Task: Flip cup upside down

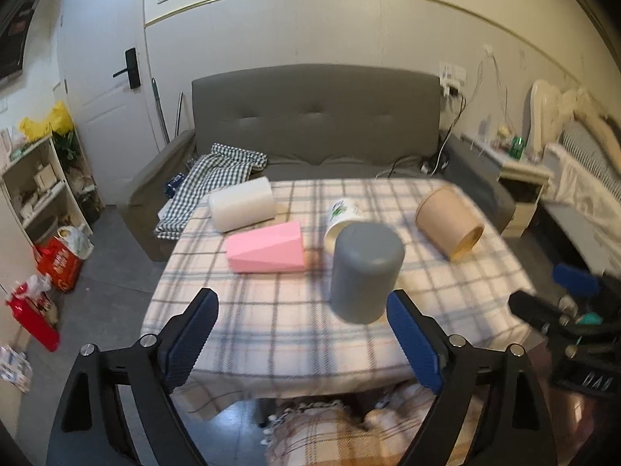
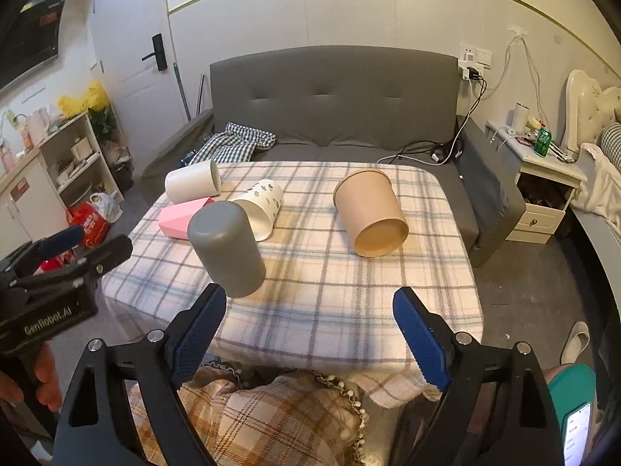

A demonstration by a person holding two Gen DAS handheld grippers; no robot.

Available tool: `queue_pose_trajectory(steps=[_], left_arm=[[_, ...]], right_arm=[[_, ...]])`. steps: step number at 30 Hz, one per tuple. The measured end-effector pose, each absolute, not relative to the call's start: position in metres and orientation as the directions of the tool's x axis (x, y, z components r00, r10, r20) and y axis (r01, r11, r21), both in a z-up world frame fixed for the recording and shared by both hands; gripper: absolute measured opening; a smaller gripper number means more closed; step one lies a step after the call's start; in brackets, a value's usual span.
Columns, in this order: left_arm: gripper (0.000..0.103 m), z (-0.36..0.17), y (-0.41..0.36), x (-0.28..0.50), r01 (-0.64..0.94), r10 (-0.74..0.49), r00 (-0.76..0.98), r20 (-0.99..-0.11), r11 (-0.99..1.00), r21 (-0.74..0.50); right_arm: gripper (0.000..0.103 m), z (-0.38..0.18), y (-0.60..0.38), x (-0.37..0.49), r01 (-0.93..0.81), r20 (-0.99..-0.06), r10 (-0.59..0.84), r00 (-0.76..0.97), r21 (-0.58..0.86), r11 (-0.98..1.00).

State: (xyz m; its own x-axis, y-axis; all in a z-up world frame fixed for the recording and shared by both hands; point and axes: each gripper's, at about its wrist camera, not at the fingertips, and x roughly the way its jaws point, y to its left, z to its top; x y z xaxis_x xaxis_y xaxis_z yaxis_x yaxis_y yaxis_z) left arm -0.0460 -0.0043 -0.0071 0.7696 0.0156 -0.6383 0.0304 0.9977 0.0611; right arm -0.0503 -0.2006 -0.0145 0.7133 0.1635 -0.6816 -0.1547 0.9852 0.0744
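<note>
A grey cup (image 1: 365,270) stands upside down on the plaid tablecloth (image 1: 295,310), its closed bottom up; it also shows in the right wrist view (image 2: 229,246). A pink faceted cup (image 1: 268,248), a white cup (image 1: 241,204), a printed paper cup (image 1: 341,219) and a tan paper cup (image 1: 450,223) lie on their sides behind it. My left gripper (image 1: 302,334) is open and empty, just in front of the grey cup. My right gripper (image 2: 310,334) is open and empty over the table's near edge.
A grey sofa (image 1: 314,116) with a checked cloth (image 1: 217,174) stands behind the table. A shelf (image 1: 39,186) and red bags (image 1: 58,260) are at the left. A nightstand (image 2: 543,190) and bed are at the right. A plaid cushion (image 2: 279,423) lies below the table edge.
</note>
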Motion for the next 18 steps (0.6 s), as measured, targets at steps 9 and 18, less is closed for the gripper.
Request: queue_pose_trajectory(steps=[9,18], left_arm=[[0.093,-0.023,0.007,-0.045,0.000,0.028,0.742,-0.670,0.999,0.041],[0.093,-0.025,0.011,-0.043,-0.020,0.047,0.737,-0.674,0.999,0.048]], right_arm=[[0.096,-0.027,-0.200,-0.046,-0.121,-0.705,0.141,0.695,0.079,0.990],[0.096,-0.031,-0.195,-0.042,-0.128,-0.711,0.141,0.689,0.072,0.989]])
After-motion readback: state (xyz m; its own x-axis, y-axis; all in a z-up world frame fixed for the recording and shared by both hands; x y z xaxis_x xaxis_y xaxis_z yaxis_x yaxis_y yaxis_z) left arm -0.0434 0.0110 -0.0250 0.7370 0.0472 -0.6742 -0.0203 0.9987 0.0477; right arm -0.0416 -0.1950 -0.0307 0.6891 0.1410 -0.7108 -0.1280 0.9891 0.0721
